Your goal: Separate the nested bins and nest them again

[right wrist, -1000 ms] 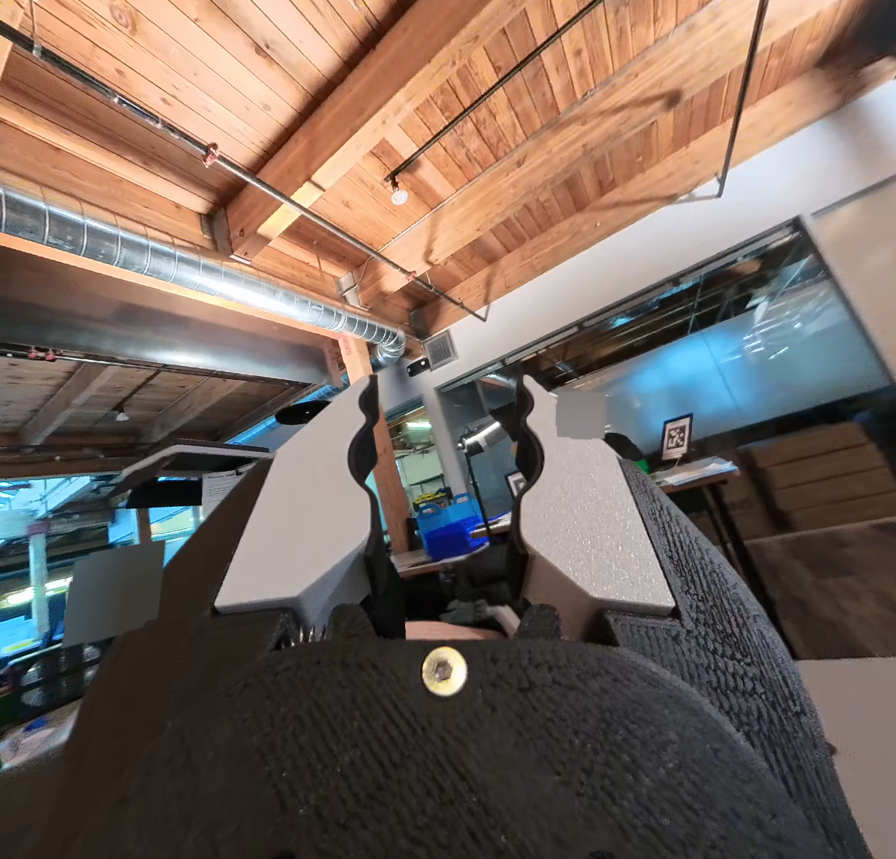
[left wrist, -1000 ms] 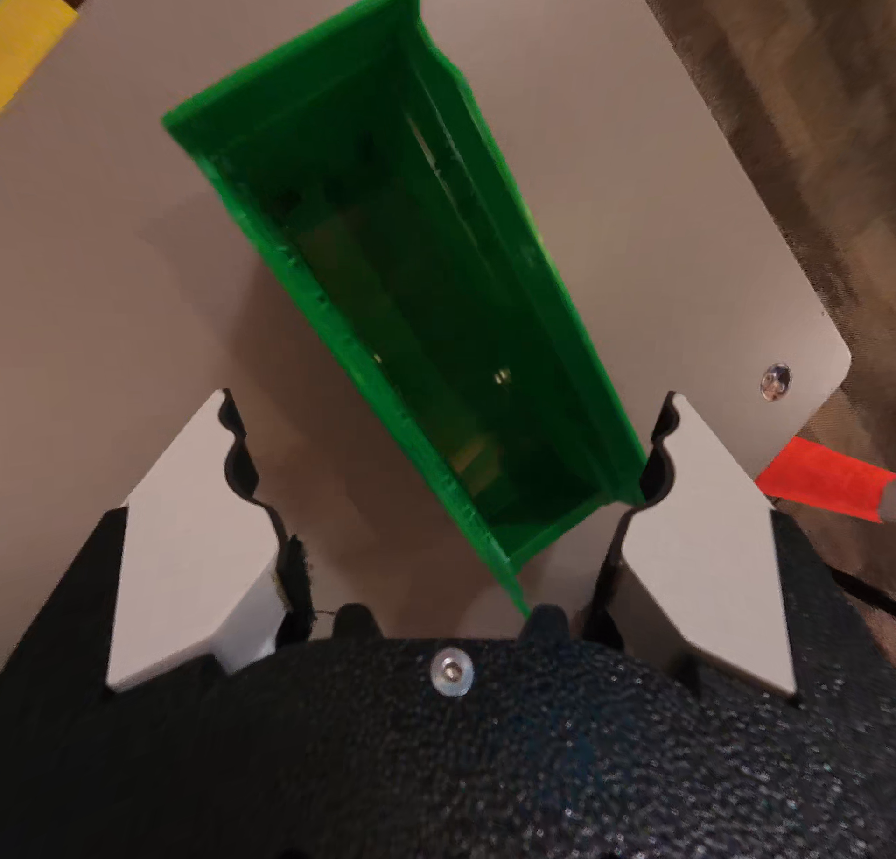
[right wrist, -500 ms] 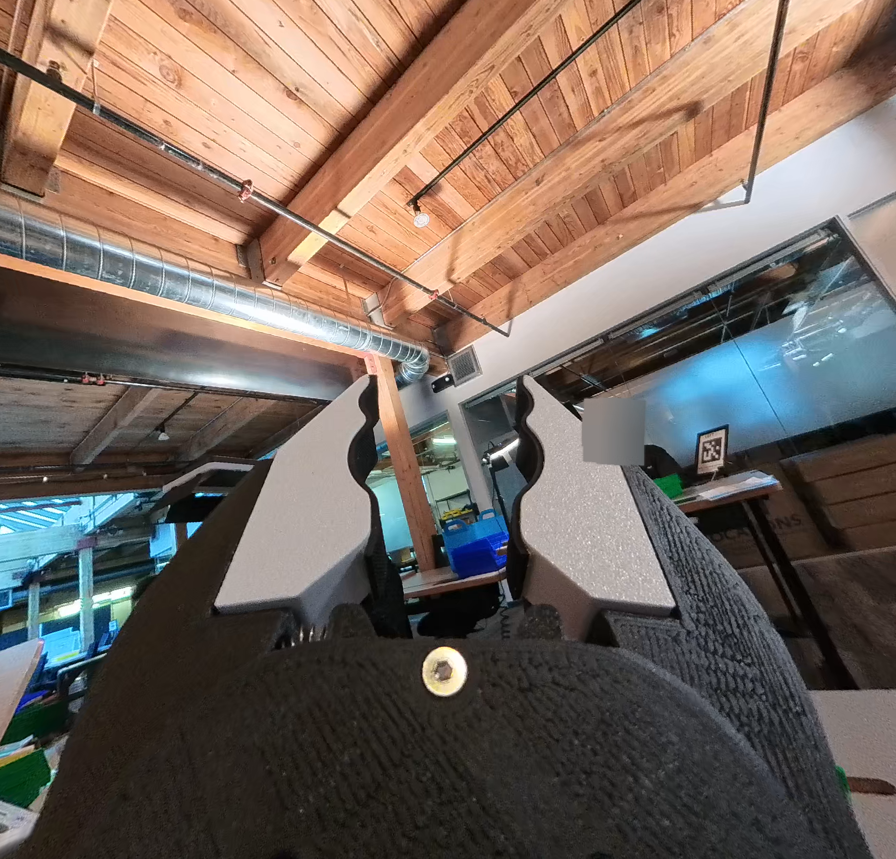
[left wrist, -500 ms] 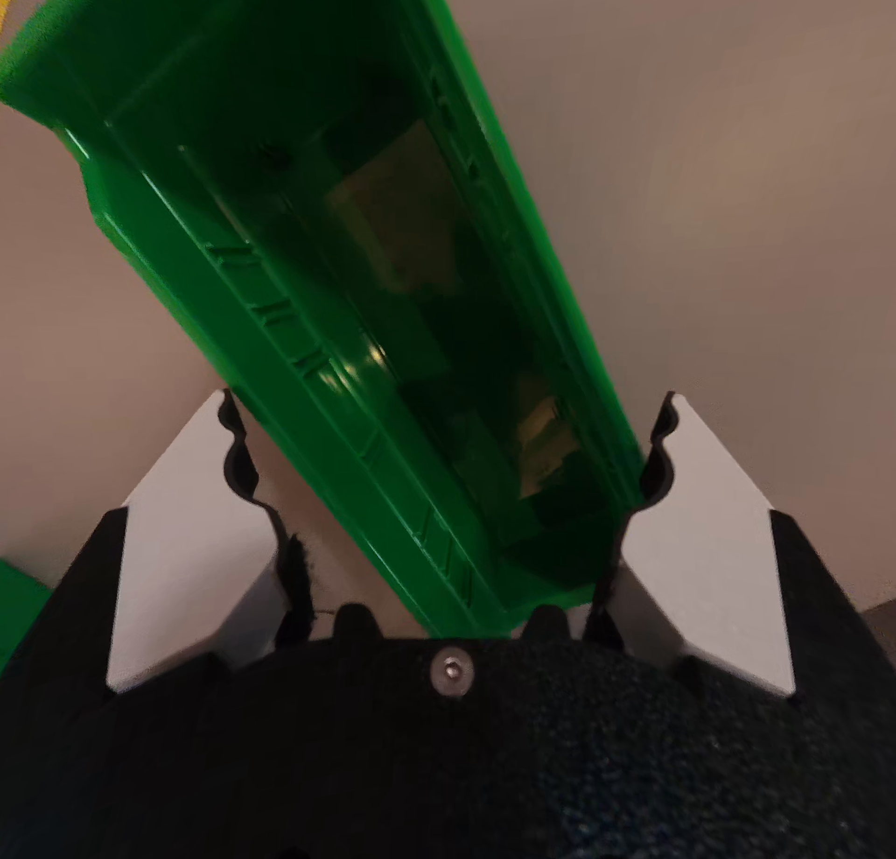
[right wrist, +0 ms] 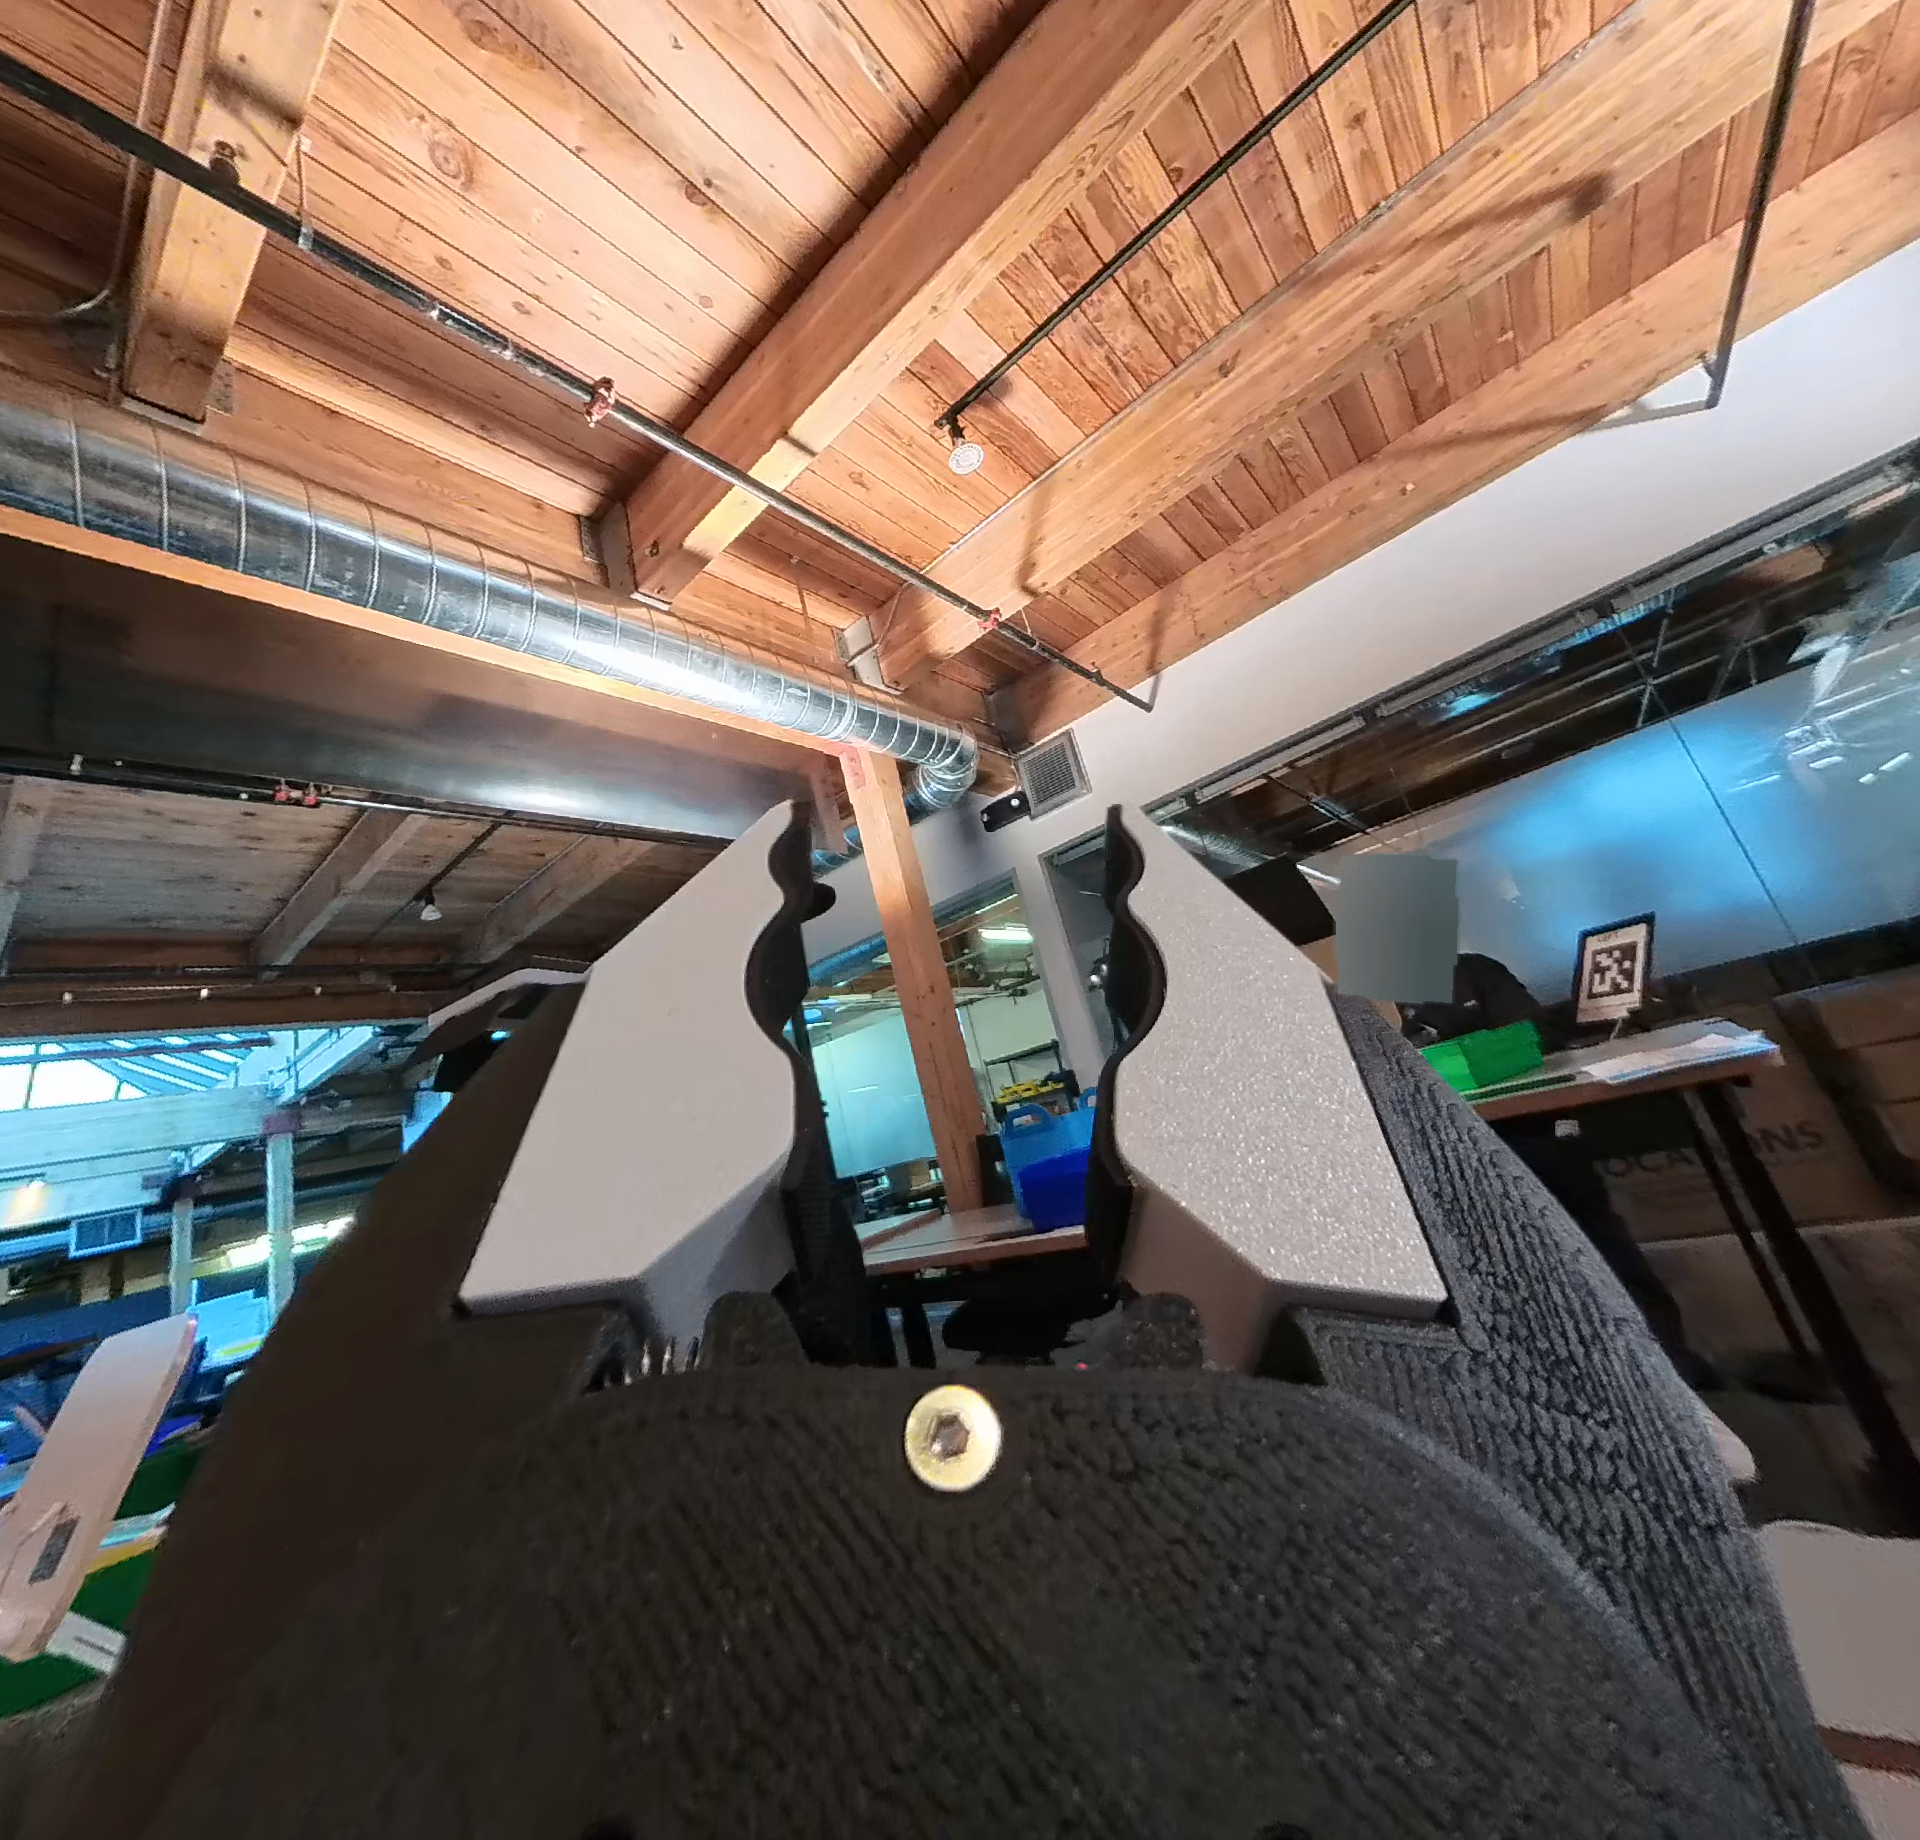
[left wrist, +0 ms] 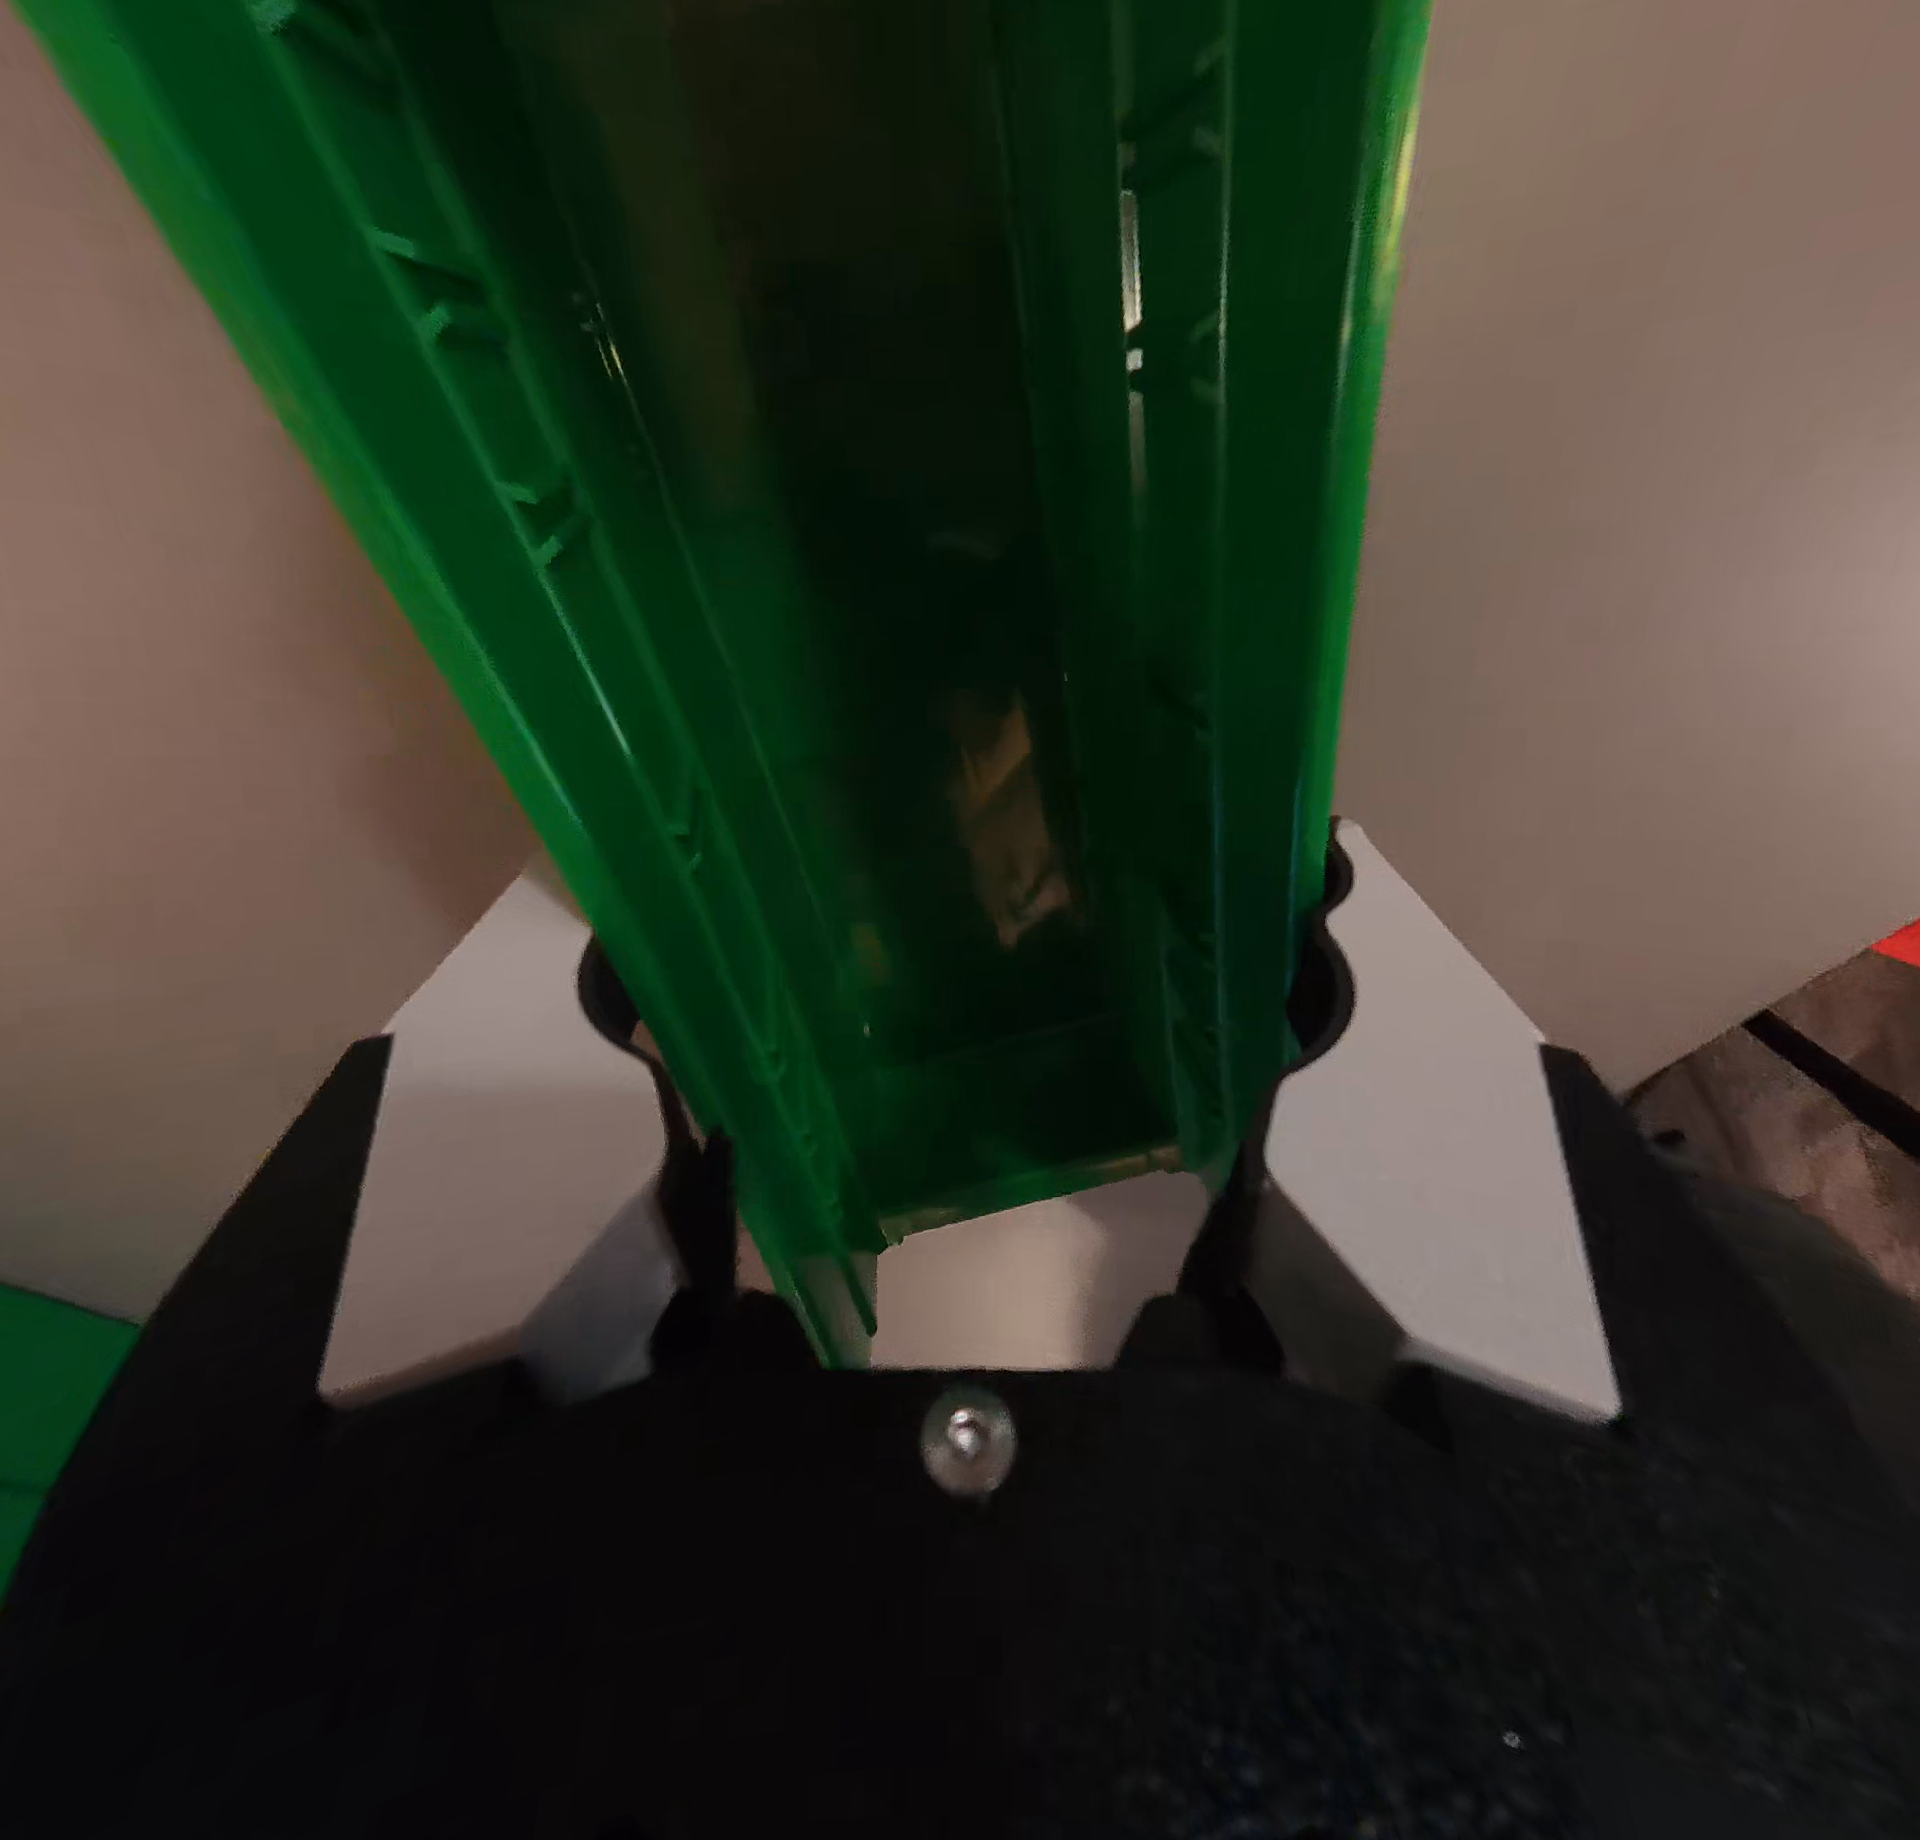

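A long green bin [left wrist: 790, 440] lies on the beige table [left wrist: 1662, 440] and runs away from me. Its near end sits between the fingers of my left gripper [left wrist: 966, 907]. The left finger [left wrist: 488, 1115] presses its left rim and the right finger [left wrist: 1434, 1115] presses its right wall, so the gripper is shut on it. Doubled walls show inside the bin; I cannot tell whether a second bin is nested in it. My right gripper [right wrist: 956, 824] points up at the ceiling, partly open and empty. A green piece [left wrist: 42, 1375] shows at the lower left.
The table's edge and the dark floor [left wrist: 1818, 1115] lie to the right, with a red strip [left wrist: 1901, 943] at the frame's edge. The right wrist view shows wooden beams, a metal duct [right wrist: 520, 606], far desks with green bins [right wrist: 1486, 1047] and a blue bin [right wrist: 1039, 1156].
My left gripper moved forward over the green bin's near end and its fingers closed onto the bin's sides. My right gripper stayed pointed up, tilting slightly.
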Tool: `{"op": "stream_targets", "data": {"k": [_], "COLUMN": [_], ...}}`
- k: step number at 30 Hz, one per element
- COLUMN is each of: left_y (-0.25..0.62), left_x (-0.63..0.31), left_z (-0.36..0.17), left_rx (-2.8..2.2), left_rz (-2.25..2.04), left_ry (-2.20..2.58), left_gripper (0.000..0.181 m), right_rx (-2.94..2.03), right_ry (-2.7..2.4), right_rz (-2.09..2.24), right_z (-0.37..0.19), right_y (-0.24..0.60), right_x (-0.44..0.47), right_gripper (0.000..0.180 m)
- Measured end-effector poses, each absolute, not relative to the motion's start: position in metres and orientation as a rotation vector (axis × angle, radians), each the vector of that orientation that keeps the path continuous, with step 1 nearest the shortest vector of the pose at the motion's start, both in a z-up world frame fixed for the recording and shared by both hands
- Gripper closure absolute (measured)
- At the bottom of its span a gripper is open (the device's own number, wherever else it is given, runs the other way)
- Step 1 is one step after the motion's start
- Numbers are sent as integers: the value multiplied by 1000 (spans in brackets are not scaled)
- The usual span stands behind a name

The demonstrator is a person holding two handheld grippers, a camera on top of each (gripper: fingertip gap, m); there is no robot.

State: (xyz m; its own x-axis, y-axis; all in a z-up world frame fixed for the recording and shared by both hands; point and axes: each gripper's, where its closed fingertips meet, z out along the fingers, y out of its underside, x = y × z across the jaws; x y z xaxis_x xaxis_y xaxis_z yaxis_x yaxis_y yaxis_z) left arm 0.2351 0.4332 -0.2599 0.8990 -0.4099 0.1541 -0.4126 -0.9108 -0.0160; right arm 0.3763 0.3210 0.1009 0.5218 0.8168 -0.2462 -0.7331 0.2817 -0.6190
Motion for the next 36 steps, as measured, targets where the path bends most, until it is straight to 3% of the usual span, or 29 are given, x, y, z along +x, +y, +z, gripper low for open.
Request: {"op": "stream_targets", "data": {"k": [6,15,21,25,36], "left_y": [443,439,399,359,326], "left_x": [177,73,-50,-94,-123], "left_z": [-241,-98,-45,-38,-92], "left_rx": [3150,3343,3436,3437,3375], "left_rz": [233,293,103,170,361], "left_ry": [-585,-359,-30,72,175], "left_gripper": [67,64,67,67,68], "right_rx": [-764,-799,-820,-833,-849], "right_ry": [-170,-229,-255,-266,-277], "right_rz": [1053,1038,1061,1064,1041], "right_z": [103,103,101,100,99], "right_y": [320,321,326,327,329], "right_x": [358,331,316,309,302], "right_gripper": [125,124,124,124,124]}}
